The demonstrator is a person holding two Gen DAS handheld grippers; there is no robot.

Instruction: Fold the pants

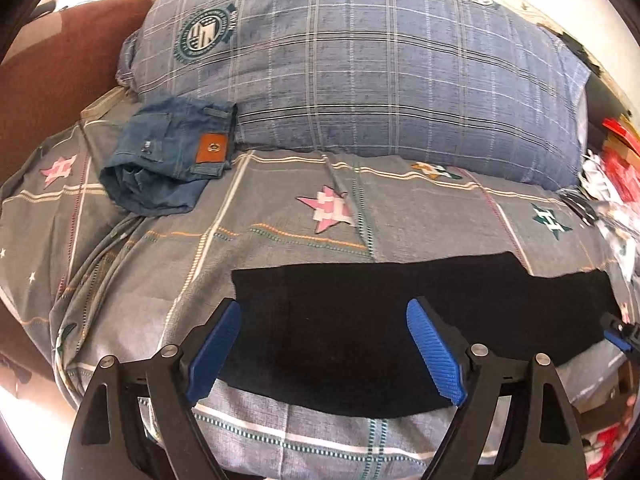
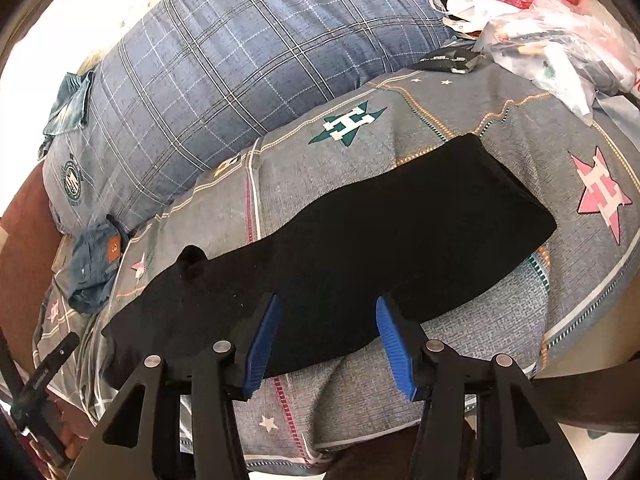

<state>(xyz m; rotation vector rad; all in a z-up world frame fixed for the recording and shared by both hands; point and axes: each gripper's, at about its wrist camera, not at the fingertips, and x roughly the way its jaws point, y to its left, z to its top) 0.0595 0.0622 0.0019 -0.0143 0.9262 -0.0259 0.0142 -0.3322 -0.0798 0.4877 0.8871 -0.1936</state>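
Pants (image 1: 344,344) flat, folded jeans (image 1: 168,168) behind, pillow (image 1: 360,80)

bright daylight, blown-out white at the frame edges; strong fisheye bending; black pants (image 1: 400,320) lose all detail; plastic bags (image 1: 612,200) smeared.

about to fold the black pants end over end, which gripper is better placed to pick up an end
Probably left. The left gripper is open right at one end of the black pants; the right gripper is open over their middle, both ends off to its sides.
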